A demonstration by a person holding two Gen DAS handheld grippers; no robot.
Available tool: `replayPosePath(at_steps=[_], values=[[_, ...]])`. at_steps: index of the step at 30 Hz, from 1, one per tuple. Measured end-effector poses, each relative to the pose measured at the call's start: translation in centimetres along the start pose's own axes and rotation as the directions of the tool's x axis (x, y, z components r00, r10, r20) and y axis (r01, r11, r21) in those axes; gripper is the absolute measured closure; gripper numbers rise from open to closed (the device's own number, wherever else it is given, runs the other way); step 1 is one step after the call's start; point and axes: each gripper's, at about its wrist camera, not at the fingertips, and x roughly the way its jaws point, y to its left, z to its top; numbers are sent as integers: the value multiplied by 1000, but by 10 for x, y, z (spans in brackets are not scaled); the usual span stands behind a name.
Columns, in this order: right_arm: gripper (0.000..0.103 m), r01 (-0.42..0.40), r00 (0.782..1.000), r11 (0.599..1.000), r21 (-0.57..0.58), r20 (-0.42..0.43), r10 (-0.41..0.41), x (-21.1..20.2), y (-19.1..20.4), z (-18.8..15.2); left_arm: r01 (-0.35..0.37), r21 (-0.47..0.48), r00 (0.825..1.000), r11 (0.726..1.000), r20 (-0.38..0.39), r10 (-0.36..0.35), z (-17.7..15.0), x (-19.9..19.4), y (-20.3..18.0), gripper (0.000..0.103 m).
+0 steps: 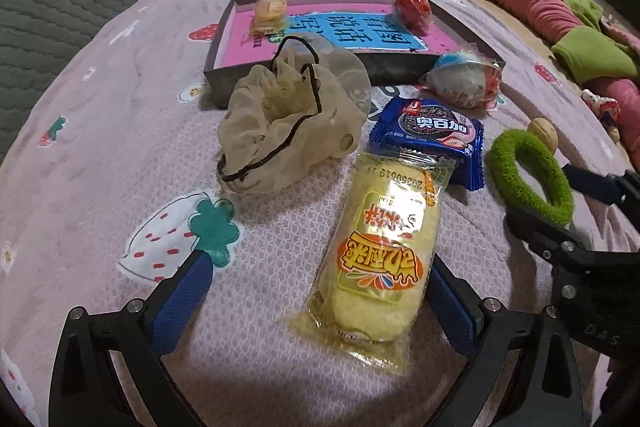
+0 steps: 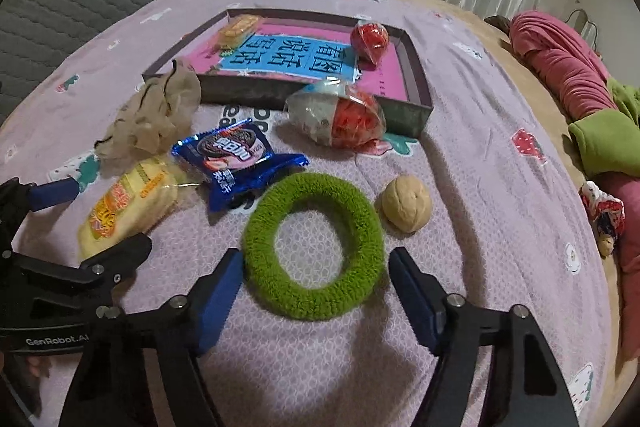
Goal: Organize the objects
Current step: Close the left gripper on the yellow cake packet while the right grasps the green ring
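Green ring (image 2: 314,247) flat on pink bedspread (image 2: 460,155), between spread, non-touching jaws of right gripper (image 2: 316,283), walnut (image 2: 406,203) just beside, yellow cake pack (image 1: 380,251) between released jaws of left gripper (image 1: 320,291), tray (image 2: 416,115) beyond.

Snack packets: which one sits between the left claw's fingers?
The yellow cake packet, lying lengthwise between the open left claw. The blue Oreo packet lies beyond its far end; the orange cracker packet is in the box.
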Motion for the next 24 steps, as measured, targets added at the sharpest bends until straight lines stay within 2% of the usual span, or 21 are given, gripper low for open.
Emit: replayPosePath(at_steps=[5,8,12,15,17,24], values=[[38,-14,1000,1000,17,1,14,5,0,0,22,-7,1000,1000,4,-22,3,3,1,7],[46,-20,1000,1000,3,0,20,8,3,1,36,-7,999,999,4,-36,4,4,-1,18],[59,-36,999,999,-10,5,36,7,7,-1,60,-7,998,998,4,-60,4,1,-3,49],[73,-54,998,998,-15,13,54,4,7,-2,77,-13,997,997,2,-77,2,-1,-1,58],[76,-75,997,997,-7,21,75,1,6,-3,85,-15,996,996,0,-85,1,-4,-1,61],[77,-139,990,990,9,32,139,-14,6,-16,97,-27,995,995,-2,-97,-6,-14,1,63]])
